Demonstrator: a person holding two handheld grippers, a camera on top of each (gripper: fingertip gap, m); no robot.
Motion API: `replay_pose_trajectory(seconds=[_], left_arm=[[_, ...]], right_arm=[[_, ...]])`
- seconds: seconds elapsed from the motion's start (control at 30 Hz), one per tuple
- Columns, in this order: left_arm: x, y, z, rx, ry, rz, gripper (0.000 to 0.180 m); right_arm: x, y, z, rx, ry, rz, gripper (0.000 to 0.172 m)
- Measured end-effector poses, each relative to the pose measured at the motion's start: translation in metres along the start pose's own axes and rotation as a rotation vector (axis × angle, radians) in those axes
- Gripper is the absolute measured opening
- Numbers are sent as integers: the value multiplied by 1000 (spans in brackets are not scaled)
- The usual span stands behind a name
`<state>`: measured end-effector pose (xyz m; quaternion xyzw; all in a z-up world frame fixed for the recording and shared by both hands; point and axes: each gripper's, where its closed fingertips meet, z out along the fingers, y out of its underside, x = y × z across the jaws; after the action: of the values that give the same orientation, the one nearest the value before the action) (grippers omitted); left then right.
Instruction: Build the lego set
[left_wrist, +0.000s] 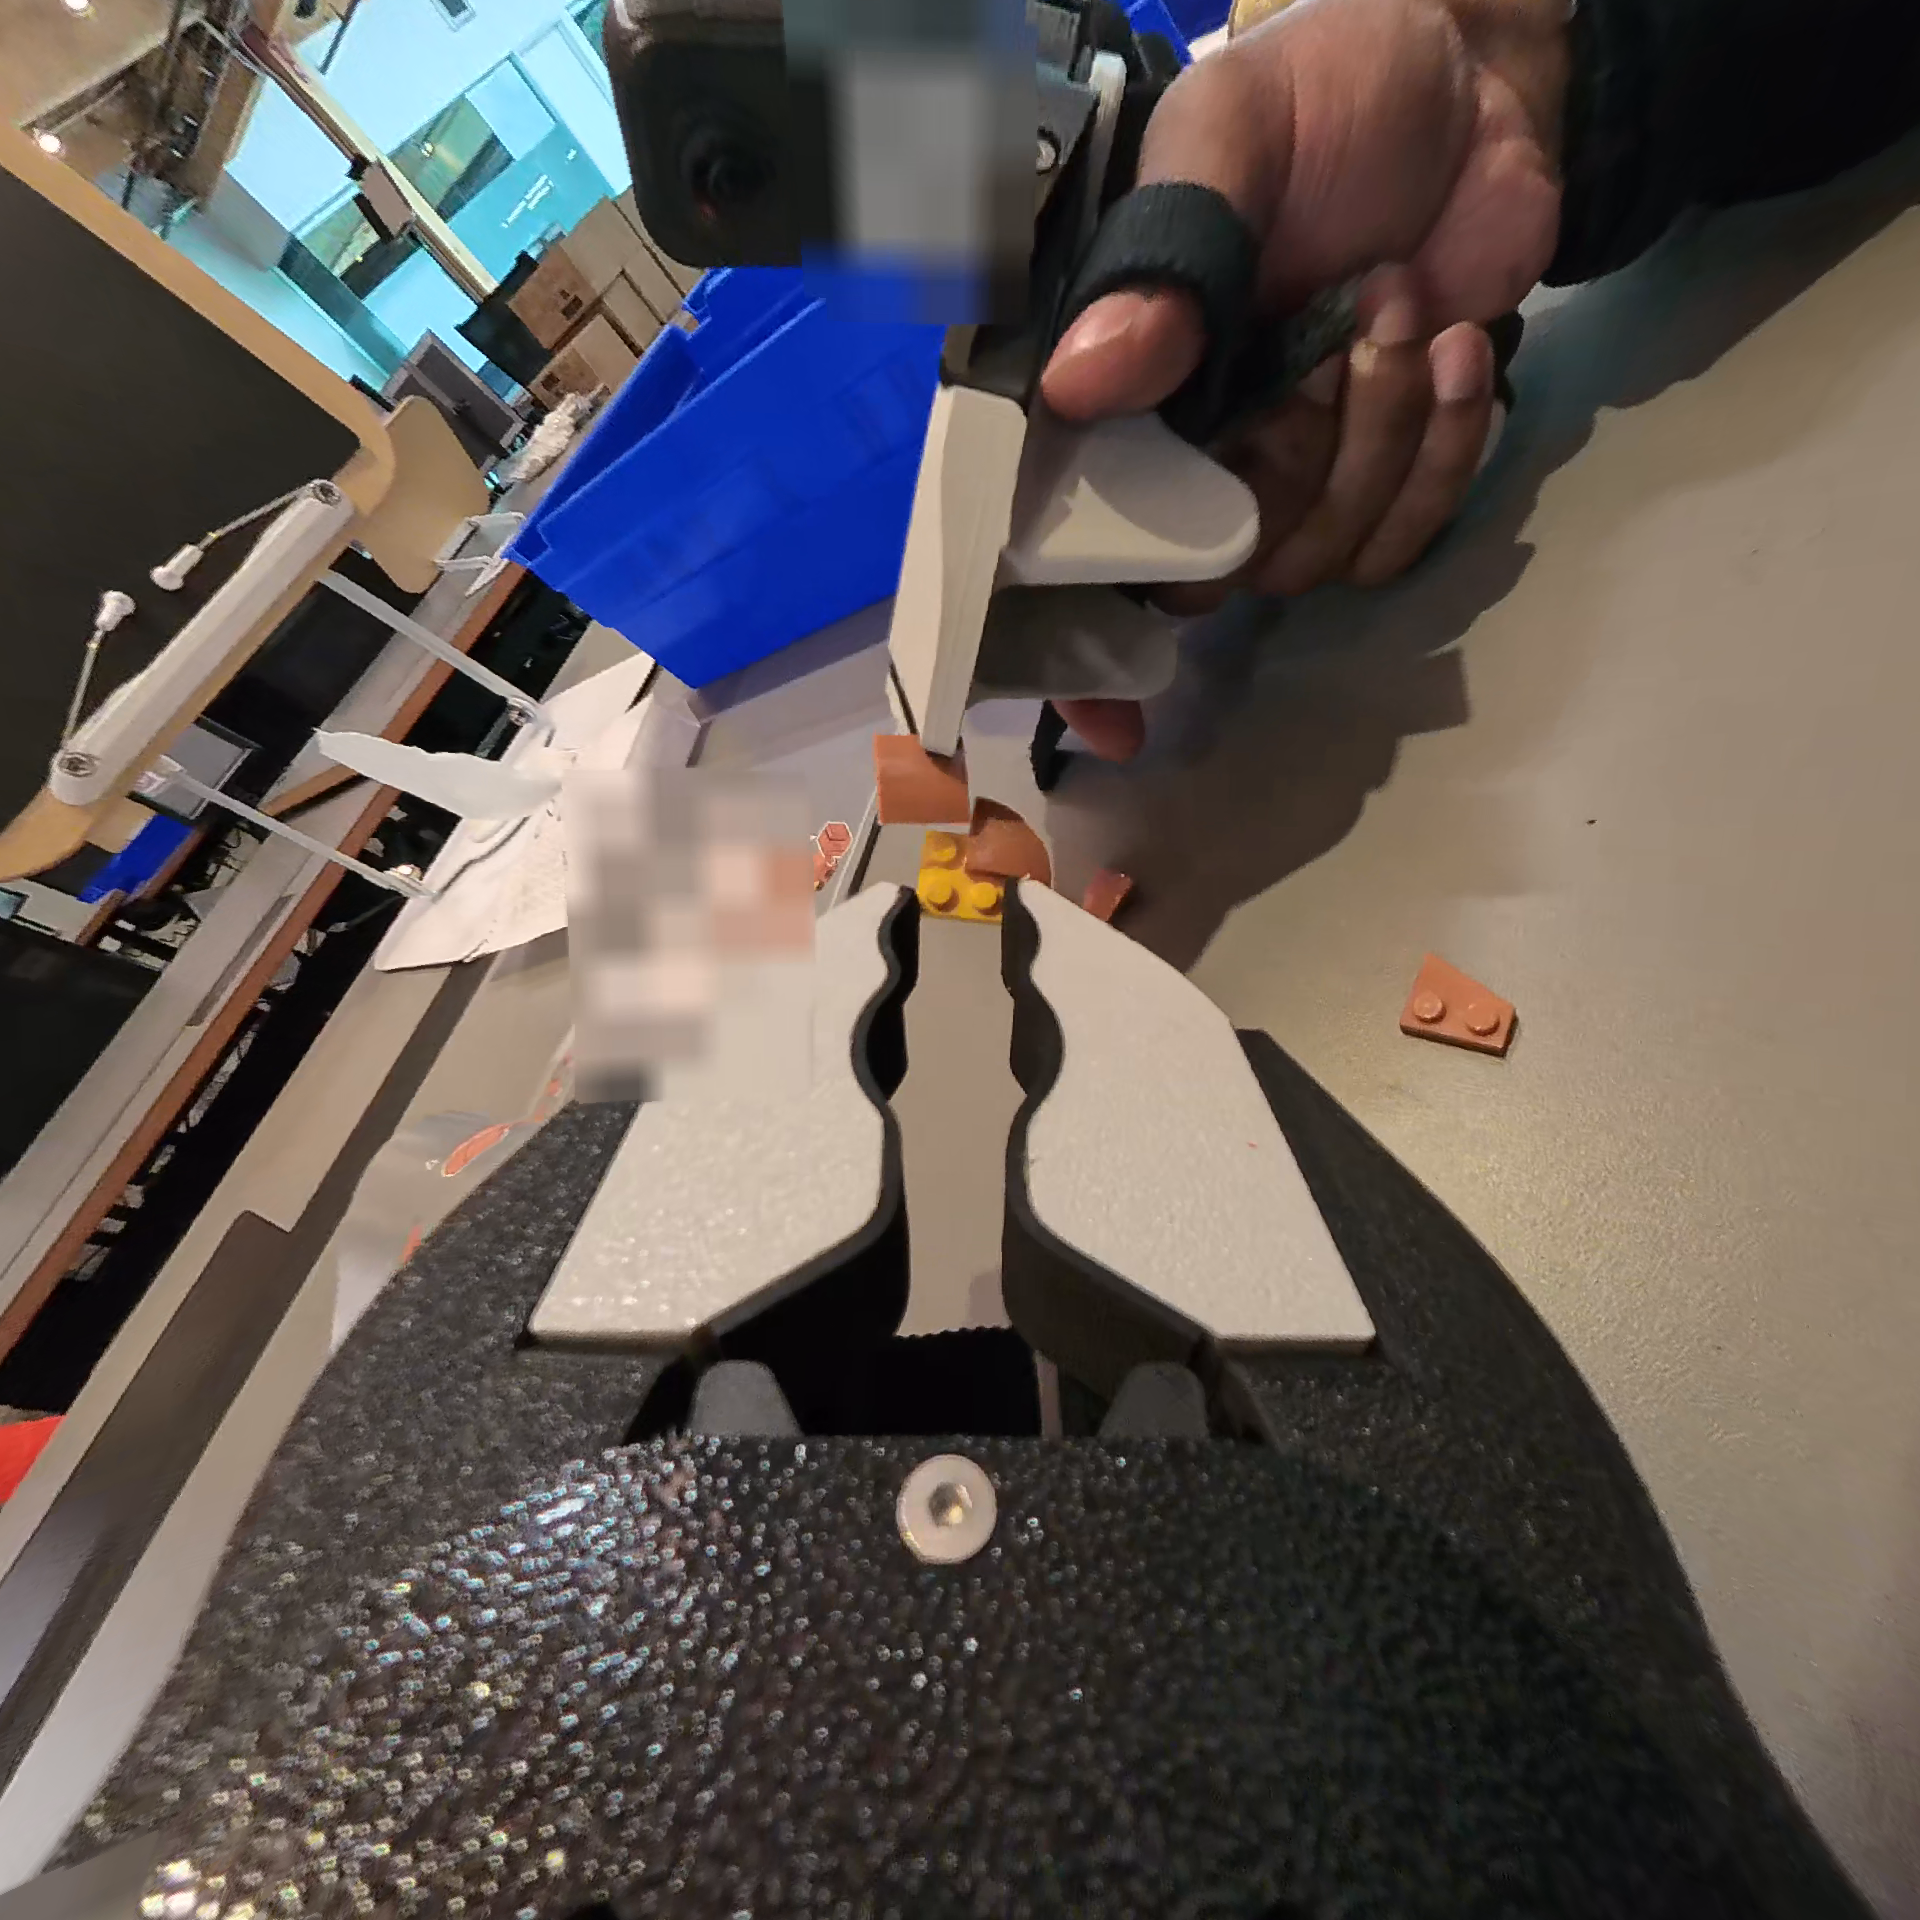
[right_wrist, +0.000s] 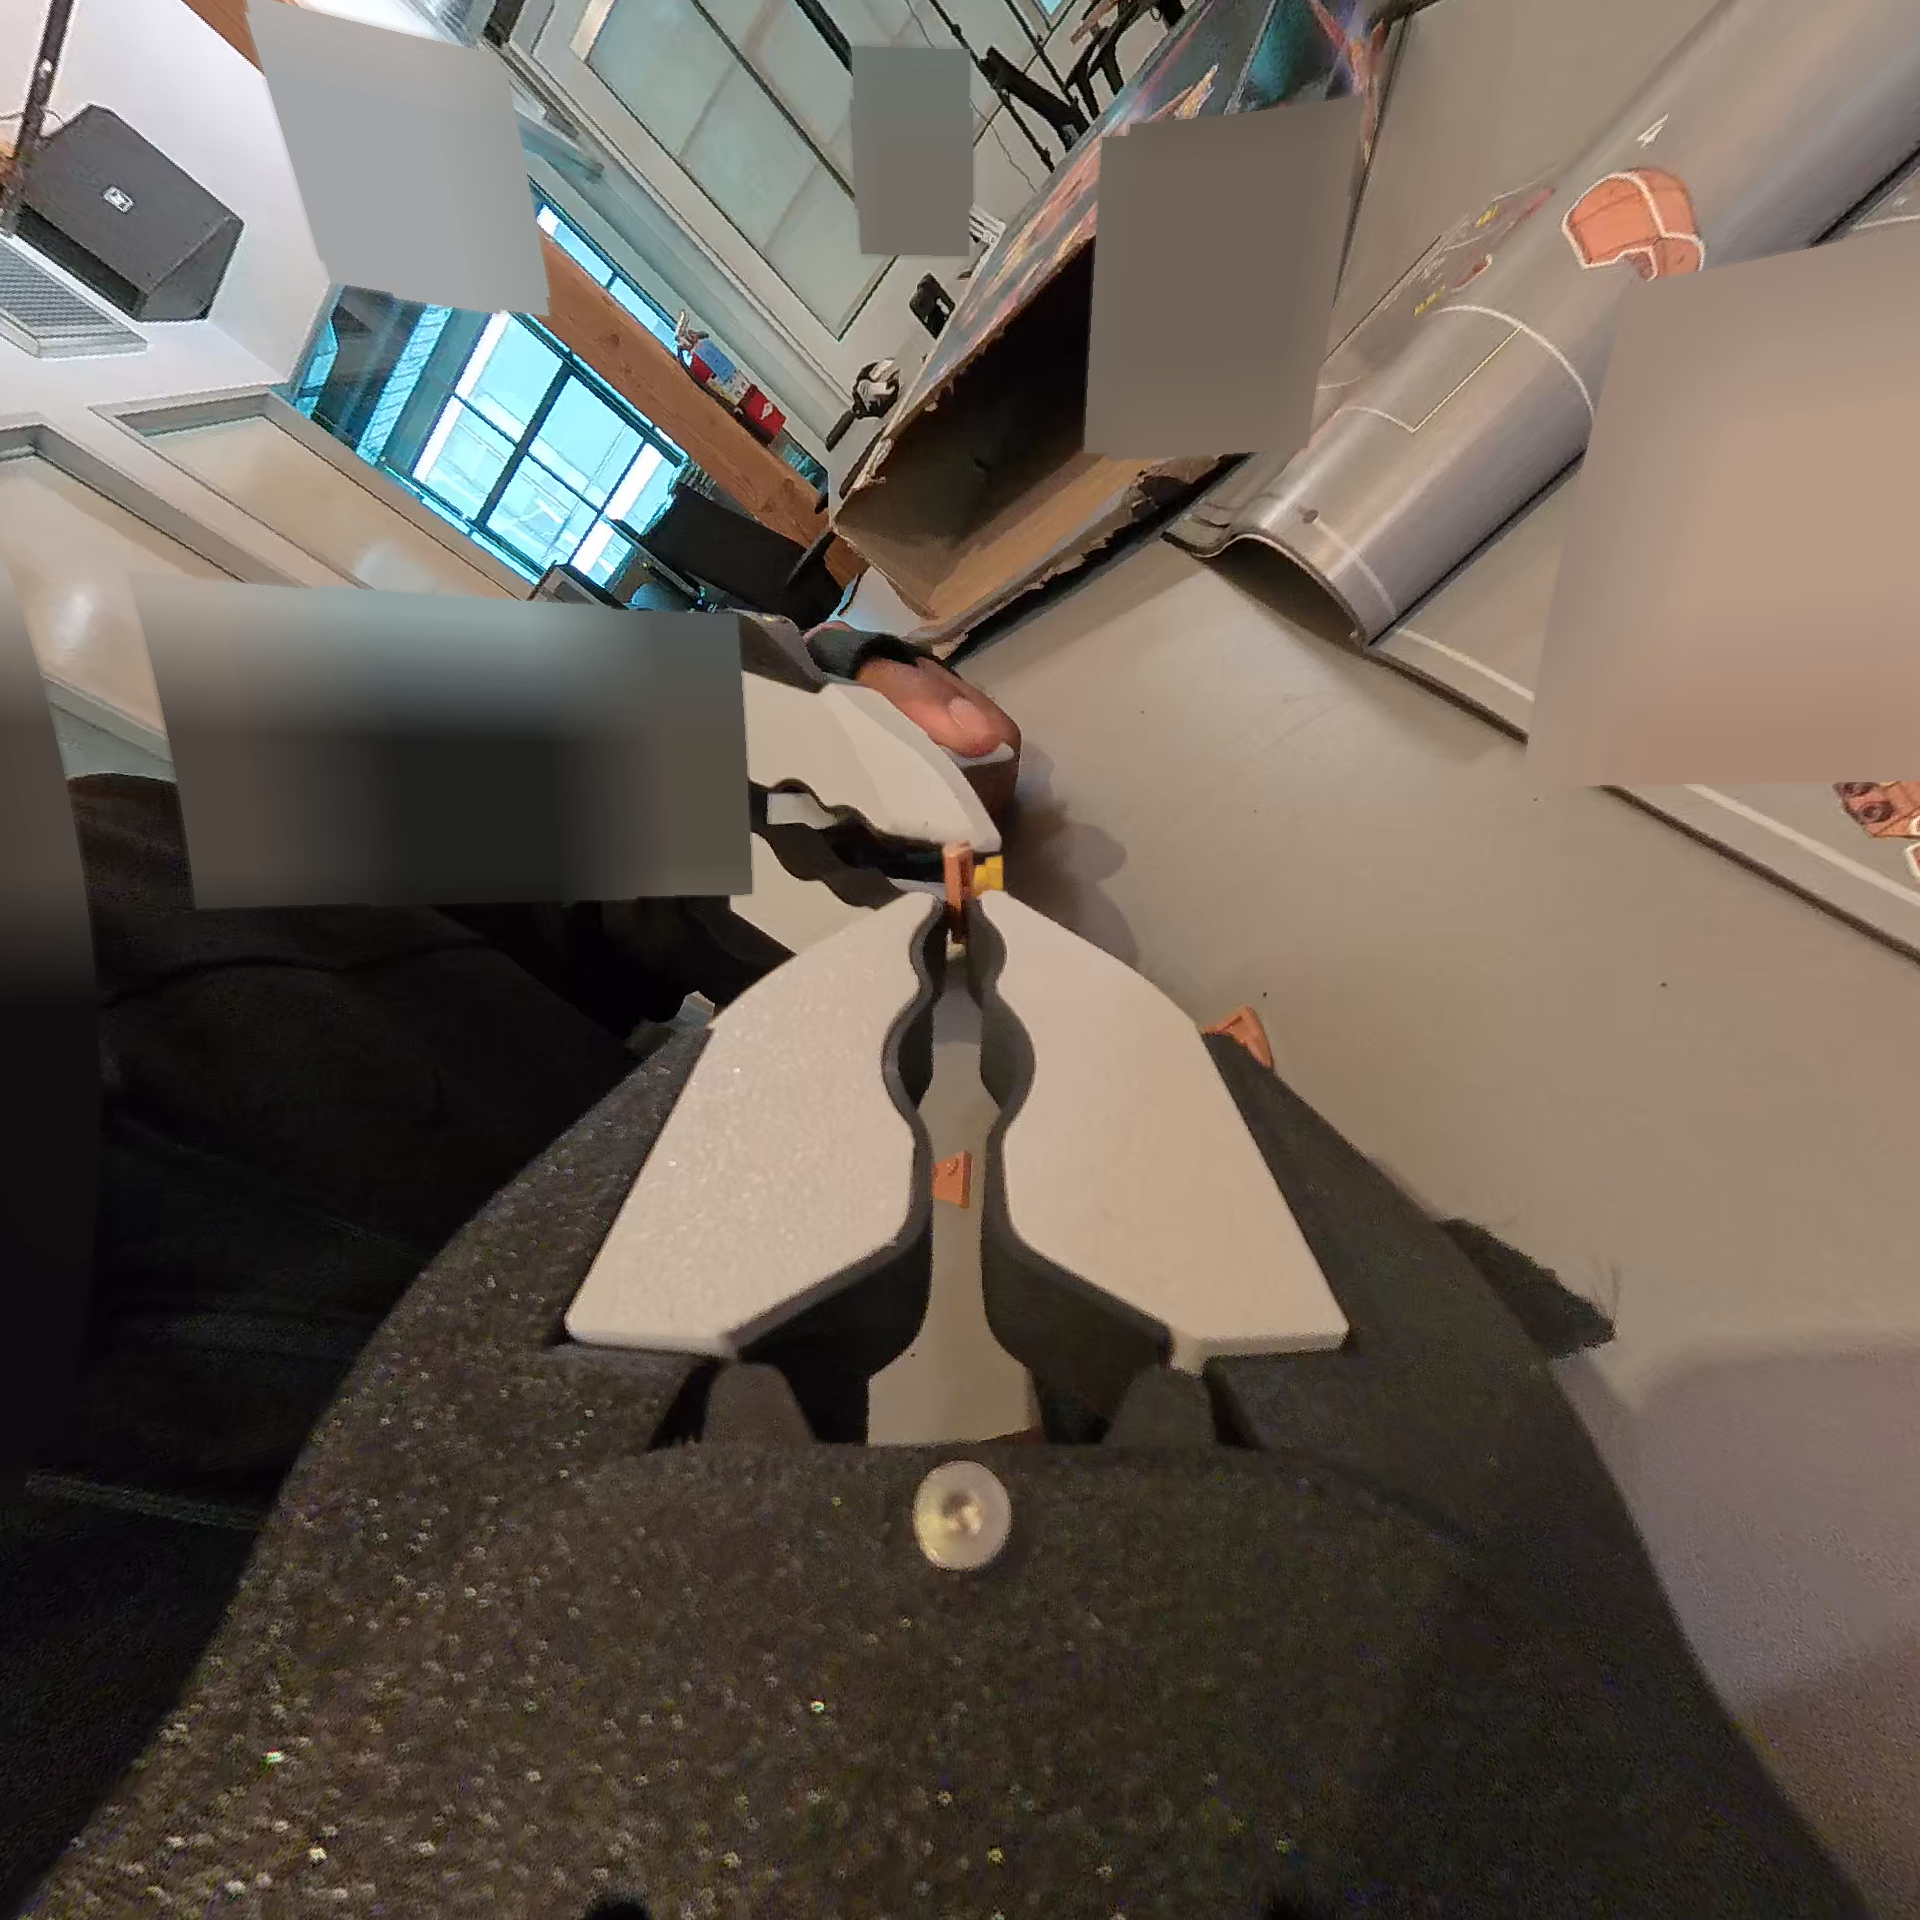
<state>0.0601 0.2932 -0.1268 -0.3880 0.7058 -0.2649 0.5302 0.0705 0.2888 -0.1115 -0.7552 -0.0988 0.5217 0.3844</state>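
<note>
In the left wrist view my left gripper (left_wrist: 961, 906) is shut on a small yellow studded plate (left_wrist: 954, 885), held at its fingertips above the grey table (left_wrist: 1662, 831). A brown rounded piece (left_wrist: 1006, 844) sits on the plate's far corner. My right gripper (left_wrist: 935, 743) comes down from above, shut on a brown curved tile (left_wrist: 916, 792) just above the plate's free studs. In the right wrist view my right gripper (right_wrist: 961, 920) pinches that thin brown tile (right_wrist: 958, 883) edge-on. The yellow plate (right_wrist: 992, 876) shows right beside it at the left gripper's tips (right_wrist: 971, 844).
A brown wedge plate (left_wrist: 1457, 1010) and another brown piece (left_wrist: 1107, 894) lie loose on the table to the right. Blue bins (left_wrist: 748, 488) stand behind. An open cardboard box (right_wrist: 997, 488) and printed sheets (right_wrist: 1455, 395) lie at the far side. A hand (left_wrist: 1351, 260) holds the right gripper. The grippers are tip to tip, or close to it.
</note>
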Motion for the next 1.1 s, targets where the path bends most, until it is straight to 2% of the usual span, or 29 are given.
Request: replay_pose_trajectory(seconds=[0.8, 1.1], left_arm=[[-2, -2, -1, 8, -26, 30, 15], [-11, 22, 4, -143, -41, -91, 15]], right_arm=[[0, -1, 0, 14, 9, -10, 3], [5, -11, -6, 85, 33, 15, 3]])
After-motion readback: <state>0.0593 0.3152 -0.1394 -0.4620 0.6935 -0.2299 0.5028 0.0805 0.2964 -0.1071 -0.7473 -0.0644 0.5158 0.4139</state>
